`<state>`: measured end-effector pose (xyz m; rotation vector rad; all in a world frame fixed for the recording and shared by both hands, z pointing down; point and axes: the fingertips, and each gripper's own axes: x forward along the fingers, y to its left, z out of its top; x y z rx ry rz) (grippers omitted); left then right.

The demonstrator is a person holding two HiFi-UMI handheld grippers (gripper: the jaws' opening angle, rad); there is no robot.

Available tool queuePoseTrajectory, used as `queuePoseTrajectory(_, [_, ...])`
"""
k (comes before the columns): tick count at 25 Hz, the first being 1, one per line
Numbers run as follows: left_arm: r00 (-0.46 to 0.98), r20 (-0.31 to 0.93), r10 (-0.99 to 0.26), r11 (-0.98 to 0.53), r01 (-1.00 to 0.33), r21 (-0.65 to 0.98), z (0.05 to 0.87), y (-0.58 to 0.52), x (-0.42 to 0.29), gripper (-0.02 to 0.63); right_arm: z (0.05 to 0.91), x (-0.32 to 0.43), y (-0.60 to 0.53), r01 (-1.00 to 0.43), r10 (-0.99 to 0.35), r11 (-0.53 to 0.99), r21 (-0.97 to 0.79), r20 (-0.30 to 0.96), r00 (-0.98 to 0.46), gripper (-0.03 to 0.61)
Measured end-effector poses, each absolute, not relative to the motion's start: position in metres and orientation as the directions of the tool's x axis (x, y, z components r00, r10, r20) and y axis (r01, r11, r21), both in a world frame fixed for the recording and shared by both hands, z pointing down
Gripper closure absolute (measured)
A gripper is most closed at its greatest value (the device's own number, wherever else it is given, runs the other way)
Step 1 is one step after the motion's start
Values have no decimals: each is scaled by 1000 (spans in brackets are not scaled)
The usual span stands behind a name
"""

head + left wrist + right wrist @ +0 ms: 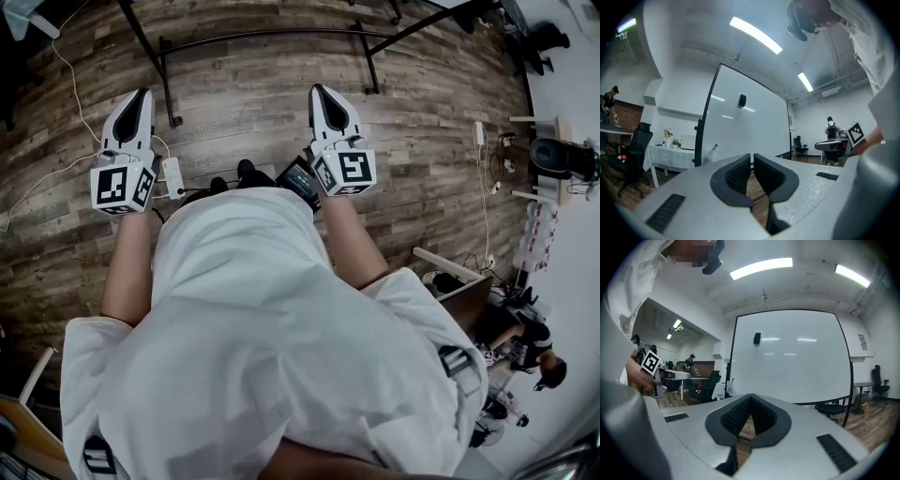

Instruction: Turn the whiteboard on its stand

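The whiteboard (745, 122) stands upright in its black frame a short way ahead of me, seen at an angle in the left gripper view. In the right gripper view the whiteboard (792, 357) is nearly face on. A small black block (757, 338) sticks to its surface. From the head view only the stand's black floor bars (272, 37) show. My left gripper (142, 92) and right gripper (319, 89) are held level in front of me, apart from the board. Each is shut with nothing between its jaws, as the left gripper (752, 161) and right gripper (750, 397) show.
A white-clothed table with flowers (670, 150) and a black office chair (633, 150) stand left of the board. People sit at desks (689, 373) further left. A black stool (829, 408) is under the board's right side. Cables and a power strip (173, 176) lie on the wooden floor.
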<state>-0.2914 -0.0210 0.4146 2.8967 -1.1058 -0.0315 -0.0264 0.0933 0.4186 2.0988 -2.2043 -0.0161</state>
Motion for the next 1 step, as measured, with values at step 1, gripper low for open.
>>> queuePoseTrajectory(1, [749, -2, -663, -748, -662, 49, 417, -21, -291, 588, 419, -26, 94, -996, -997, 49, 76, 64, -44, 581])
